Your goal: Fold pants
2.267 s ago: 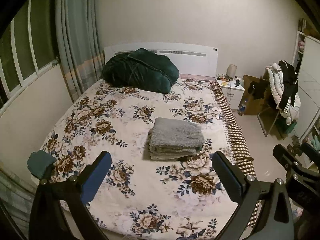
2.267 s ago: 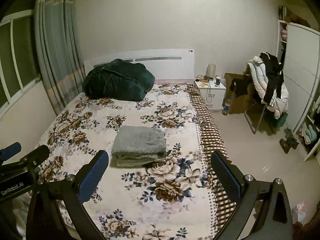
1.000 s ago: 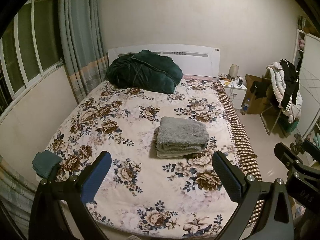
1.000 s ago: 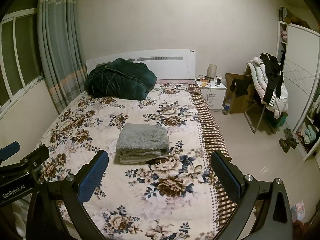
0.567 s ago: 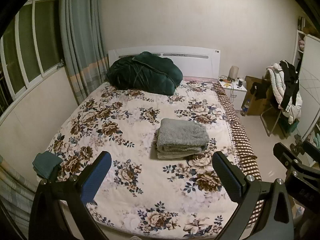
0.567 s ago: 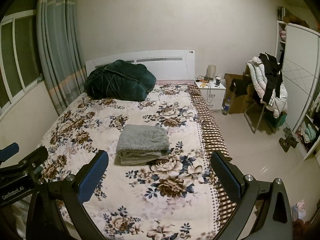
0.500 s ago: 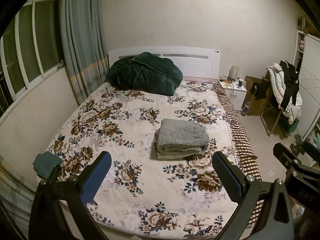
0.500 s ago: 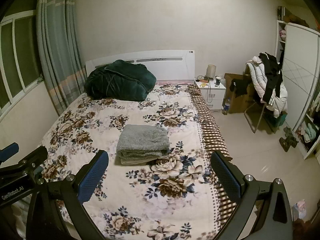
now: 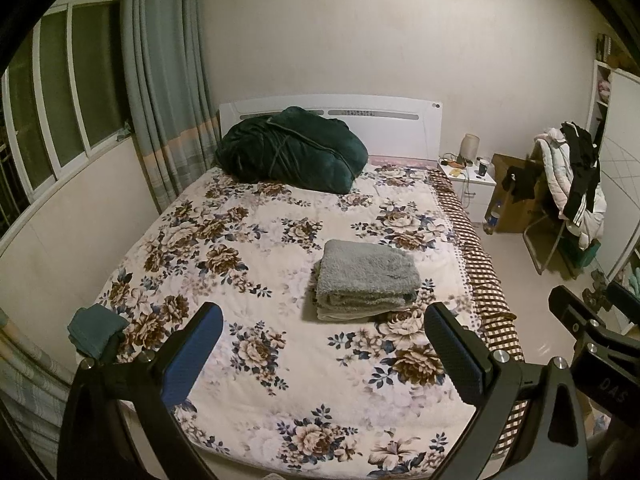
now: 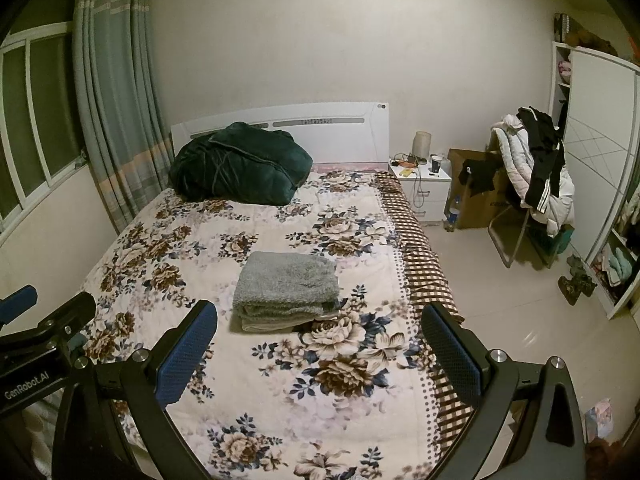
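The grey fleecy pants (image 9: 366,278) lie folded into a compact rectangular stack on the floral bedspread (image 9: 240,264), right of the bed's middle; they also show in the right wrist view (image 10: 286,290). My left gripper (image 9: 322,354) is open and empty, held above the foot of the bed, well short of the stack. My right gripper (image 10: 318,350) is open and empty too, beside the left one, also short of the stack. The right gripper's body shows at the right edge of the left wrist view (image 9: 592,340).
A dark green quilt (image 9: 292,154) is bundled at the white headboard. A small teal cloth (image 9: 96,330) lies at the bed's left front corner. A nightstand (image 10: 422,188), a cardboard box and a chair piled with clothes (image 10: 536,172) stand right of the bed, by a wardrobe.
Both grippers have drawn back and up from the bed a little, so the folded pants look slightly smaller and farther. Both stay open and empty.
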Motion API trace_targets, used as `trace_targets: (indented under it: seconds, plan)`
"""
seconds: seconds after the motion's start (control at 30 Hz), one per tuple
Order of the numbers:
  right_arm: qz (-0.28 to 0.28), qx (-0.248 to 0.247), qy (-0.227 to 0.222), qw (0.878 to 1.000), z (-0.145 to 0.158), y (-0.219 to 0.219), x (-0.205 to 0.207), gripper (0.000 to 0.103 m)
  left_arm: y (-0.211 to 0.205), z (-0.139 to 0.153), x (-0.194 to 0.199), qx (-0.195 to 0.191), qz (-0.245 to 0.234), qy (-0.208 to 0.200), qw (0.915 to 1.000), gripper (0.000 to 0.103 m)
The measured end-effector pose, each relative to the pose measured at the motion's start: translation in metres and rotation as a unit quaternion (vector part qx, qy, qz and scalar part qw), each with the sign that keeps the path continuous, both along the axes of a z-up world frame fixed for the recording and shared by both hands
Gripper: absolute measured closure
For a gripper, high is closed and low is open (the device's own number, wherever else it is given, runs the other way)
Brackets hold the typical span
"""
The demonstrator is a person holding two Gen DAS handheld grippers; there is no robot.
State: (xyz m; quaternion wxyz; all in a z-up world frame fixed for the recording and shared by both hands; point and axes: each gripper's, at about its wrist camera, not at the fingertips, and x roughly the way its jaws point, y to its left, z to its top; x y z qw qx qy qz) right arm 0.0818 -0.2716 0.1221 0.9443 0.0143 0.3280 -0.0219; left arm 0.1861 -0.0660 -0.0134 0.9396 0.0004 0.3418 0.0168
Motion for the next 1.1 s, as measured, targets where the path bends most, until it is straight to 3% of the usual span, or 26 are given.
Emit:
trace_targets:
  seconds: [1.1]
  plan:
    - [-0.006,-0.003,-0.005,1.0,0.011,0.017,-0.002,0.0,0.006,0.004,-0.001,0.008,0.007,-0.002,0.9999,0.0]
